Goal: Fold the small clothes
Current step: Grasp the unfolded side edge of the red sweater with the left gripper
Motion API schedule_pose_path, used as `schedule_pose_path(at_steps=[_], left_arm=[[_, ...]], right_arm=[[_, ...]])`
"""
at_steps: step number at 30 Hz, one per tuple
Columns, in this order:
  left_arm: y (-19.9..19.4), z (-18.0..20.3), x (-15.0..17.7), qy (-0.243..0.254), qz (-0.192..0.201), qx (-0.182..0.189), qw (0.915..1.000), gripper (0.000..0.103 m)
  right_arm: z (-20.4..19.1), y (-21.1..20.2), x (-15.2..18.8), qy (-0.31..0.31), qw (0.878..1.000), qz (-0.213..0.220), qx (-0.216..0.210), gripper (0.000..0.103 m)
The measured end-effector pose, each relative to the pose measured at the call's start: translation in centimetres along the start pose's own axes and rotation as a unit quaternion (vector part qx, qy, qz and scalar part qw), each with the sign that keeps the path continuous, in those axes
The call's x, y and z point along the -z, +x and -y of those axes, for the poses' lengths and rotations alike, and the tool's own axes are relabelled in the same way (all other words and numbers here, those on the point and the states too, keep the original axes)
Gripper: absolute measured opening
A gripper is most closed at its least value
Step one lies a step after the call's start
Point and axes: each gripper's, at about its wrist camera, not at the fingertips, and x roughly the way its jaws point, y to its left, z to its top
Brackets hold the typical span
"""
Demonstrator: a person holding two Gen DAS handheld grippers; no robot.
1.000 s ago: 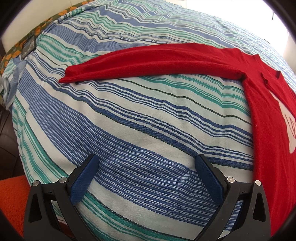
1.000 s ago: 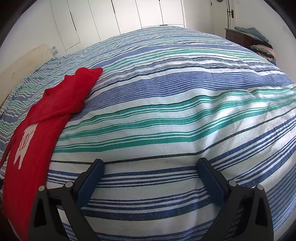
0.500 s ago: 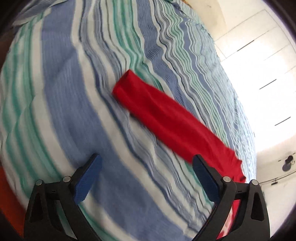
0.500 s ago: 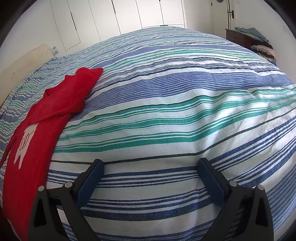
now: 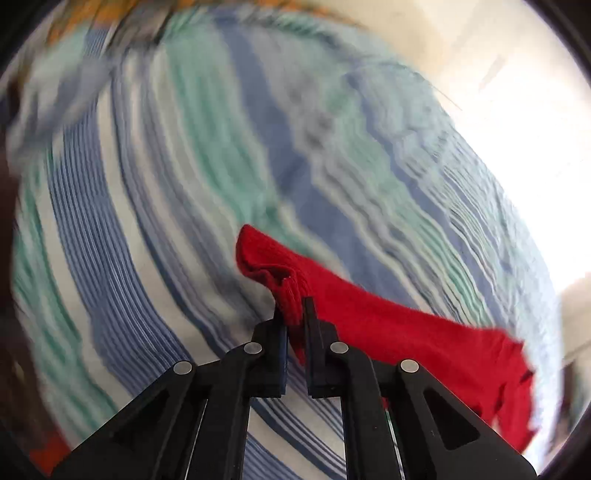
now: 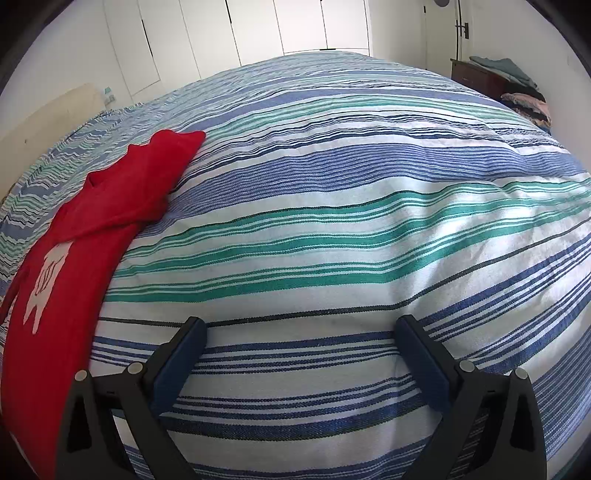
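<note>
A small red sweater with a white print lies on a striped bedspread. In the left wrist view my left gripper is shut on the cuff end of its red sleeve, which hangs lifted off the bedspread and trails to the lower right. That view is motion-blurred. In the right wrist view the red sweater lies flat at the left, its other sleeve pointing up and right. My right gripper stands open over bare bedspread, to the right of the sweater, with nothing between its fingers.
White wardrobe doors stand behind the bed. A dark dresser with a pile of clothes sits at the far right. A pale headboard-like panel is at the left. Something orange shows at the bed's edge.
My left gripper swung over to the sleeve's end, rolled, and went from wide open to shut on the cuff, lifting it. The right gripper and the sweater's body have not moved.
</note>
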Motion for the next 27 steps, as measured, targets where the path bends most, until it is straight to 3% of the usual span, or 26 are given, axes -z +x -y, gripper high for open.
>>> schedule_pose_path(at_steps=[2,4,7,9,10,12,13,14,16,18,20,22,24,25,27], left_arm=[[-3.1,5.6,-0.6,0.076,0.035,0.007,0.9964,0.005],[-5.6,11.8,-0.6,0.135,0.05,0.048,0.9885,0.005],[-9.3,22.2,1.0,0.207,0.074,0.128,0.967,0.005],[-11.2,28.7,3.5,0.259,0.087,0.178,0.9453,0.005],[-12.0,32.5,6.1,0.298,0.081,0.218,0.9258,0.006],[-11.7,36.9,10.4,0.357,0.04,0.254,0.898,0.018],[-10.4,38.9,14.1,0.396,0.002,0.252,0.883,0.034],[-9.4,39.4,16.3,0.412,-0.02,0.24,0.8787,0.048],[-6.2,38.1,21.7,0.442,-0.086,0.2,0.8702,0.045],[-4.7,34.4,23.4,0.442,-0.124,0.191,0.8676,0.044],[-4.3,29.4,22.8,0.42,-0.141,0.18,0.8785,0.044],[-3.5,23.7,18.6,0.374,-0.139,0.15,0.9045,0.044],[-2.7,19.6,15.3,0.348,-0.123,0.119,0.9218,0.044],[-2.3,18.4,13.8,0.35,-0.12,0.109,0.9226,0.044],[-1.4,17.6,13.1,0.37,-0.125,0.104,0.9146,0.045]], right_arm=[[0.0,0.0,0.0,0.001,1.0,0.001,-0.001,0.101],[0.1,0.0,0.0,0.001,1.0,0.002,-0.003,0.101],[0.0,-0.1,0.1,0.001,1.0,0.001,-0.004,0.102],[0.1,-0.1,0.1,0.001,1.0,0.0,-0.005,0.102],[0.1,-0.1,0.1,0.0,1.0,0.0,-0.005,0.102],[0.1,-0.1,0.1,0.0,1.0,0.0,-0.005,0.102],[0.1,-0.1,0.1,0.0,1.0,0.0,-0.005,0.102],[0.1,-0.1,0.1,0.0,1.0,0.0,-0.005,0.102],[0.1,-0.2,0.1,0.0,1.0,0.0,-0.005,0.102],[0.1,-0.2,0.1,0.0,1.0,0.0,-0.005,0.102],[0.1,-0.2,0.1,0.001,1.0,0.001,-0.006,0.102],[0.2,-0.1,0.1,0.001,1.0,0.001,-0.007,0.102],[0.2,-0.1,0.1,0.0,1.0,0.001,-0.006,0.103],[0.2,0.0,0.1,-0.001,1.0,0.0,-0.006,0.103],[0.1,0.1,0.0,-0.003,1.0,-0.001,-0.003,0.103]])
